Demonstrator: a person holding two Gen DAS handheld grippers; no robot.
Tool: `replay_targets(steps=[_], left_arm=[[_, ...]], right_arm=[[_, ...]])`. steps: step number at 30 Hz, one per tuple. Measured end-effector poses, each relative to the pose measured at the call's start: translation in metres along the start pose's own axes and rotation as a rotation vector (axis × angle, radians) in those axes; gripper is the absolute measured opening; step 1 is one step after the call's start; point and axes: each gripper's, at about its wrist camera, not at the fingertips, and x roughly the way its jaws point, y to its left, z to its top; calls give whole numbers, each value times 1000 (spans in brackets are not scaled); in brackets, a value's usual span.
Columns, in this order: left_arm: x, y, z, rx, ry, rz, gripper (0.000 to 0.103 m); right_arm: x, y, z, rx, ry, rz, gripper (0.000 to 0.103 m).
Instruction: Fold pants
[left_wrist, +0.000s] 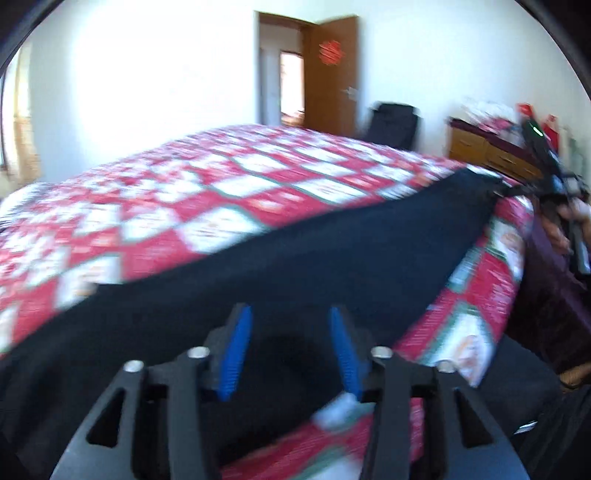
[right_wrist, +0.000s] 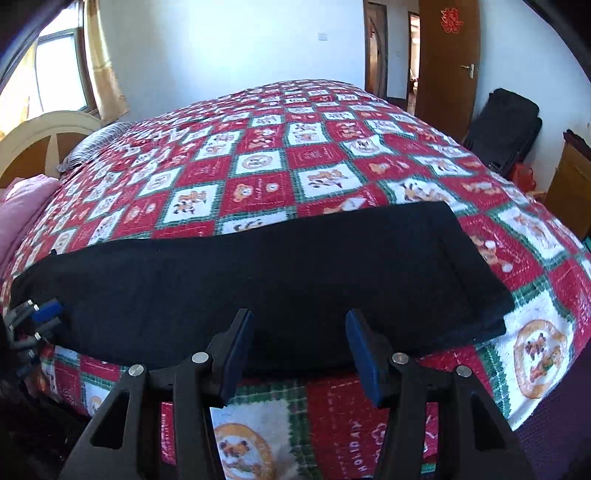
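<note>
Left gripper (left_wrist: 291, 347) and right gripper (right_wrist: 299, 347) both hanging spread, pinching nothing, over black pants (right_wrist: 258, 273) lying long and flat near bed (right_wrist: 295, 147) edge. Looking soft, light, floppy; pinching end corners seems best.

Each gripper (left_wrist: 291, 350) (right_wrist: 299, 350) has black angular linkage arms, silver round pins and ribbed blue pads (left_wrist: 236, 354).

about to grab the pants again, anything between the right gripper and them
Nothing visible. The right gripper is open right at the near edge of the pants, which lie flat on the quilt with nothing on top.
</note>
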Motion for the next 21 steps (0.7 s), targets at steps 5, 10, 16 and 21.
replay_targets(steps=[5, 10, 16, 21], left_arm=[[-34, 104, -12, -143, -8, 257, 59], [-47, 181, -42, -217, 53, 504, 59], [-56, 228, -71, -344, 47, 600, 67], [-59, 248, -85, -469, 20, 548, 74]], right_arm=[[2, 18, 0, -17, -13, 20, 54], [8, 72, 8, -113, 2, 137, 54], [44, 180, 42, -200, 63, 411, 54], [97, 282, 72, -187, 171, 620, 54]])
